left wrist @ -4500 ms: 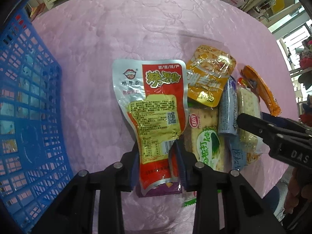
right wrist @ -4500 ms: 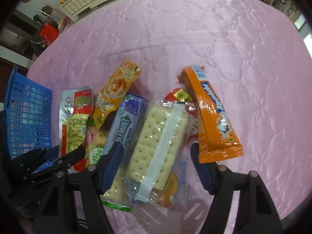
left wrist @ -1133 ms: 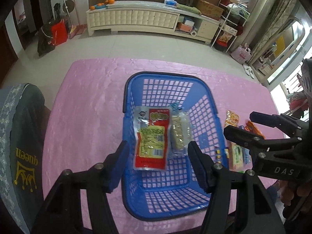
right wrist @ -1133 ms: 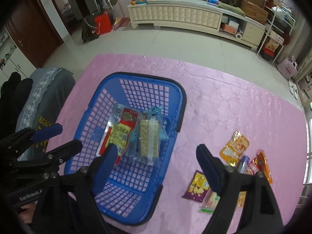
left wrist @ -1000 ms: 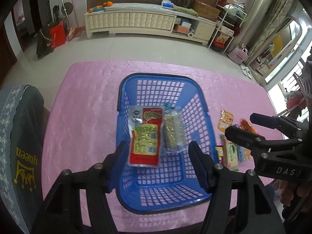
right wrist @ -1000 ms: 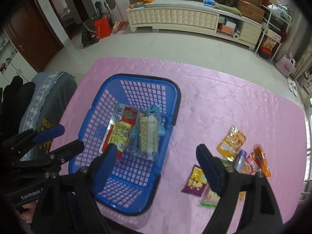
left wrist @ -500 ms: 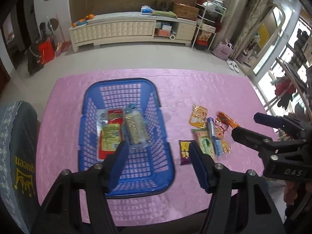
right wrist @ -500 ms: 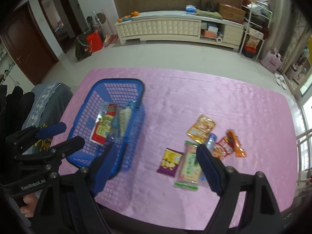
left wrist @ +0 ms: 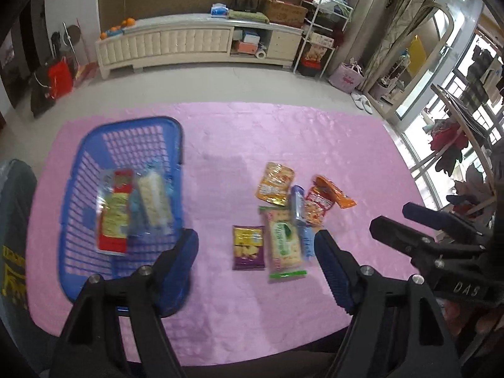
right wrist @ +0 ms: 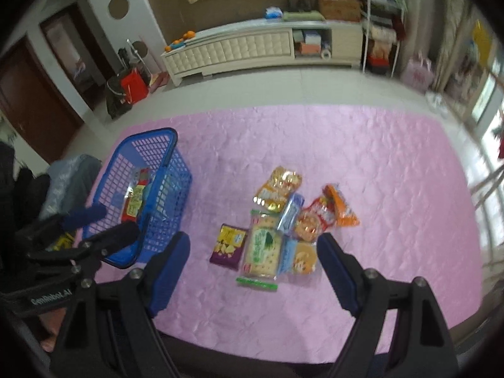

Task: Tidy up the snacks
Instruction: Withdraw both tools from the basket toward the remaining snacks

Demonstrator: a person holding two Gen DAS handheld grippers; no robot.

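Note:
A blue plastic basket [left wrist: 176, 145] [right wrist: 176, 170] stands at the left of the pink table. It holds a red-and-yellow packet [left wrist: 113, 214] and a clear cracker pack [left wrist: 156, 200]. Several snack packets lie in a pile mid-table: a purple chip bag [left wrist: 248, 247] [right wrist: 228, 245], a green cracker pack [left wrist: 283, 242] [right wrist: 263, 250], an orange-yellow pouch [left wrist: 274, 182] [right wrist: 278, 186], a blue pack [left wrist: 297, 204], a red bag [left wrist: 318, 204] and an orange bag [left wrist: 335, 191] [right wrist: 341, 206]. My left gripper [left wrist: 255, 263] and right gripper [right wrist: 252, 266] are both open and empty, high above the table's near edge.
The pink cloth [right wrist: 378, 173] covers the whole table. A chair with a grey garment [left wrist: 14, 220] stands at the left edge. A white cabinet [left wrist: 176, 44] lines the far wall. Shelves and windows are at the right.
Both grippers released the red-yellow packet and cracker pack into the basket, then rose and swung right. The view now centres on the snack pile rather than the basket.

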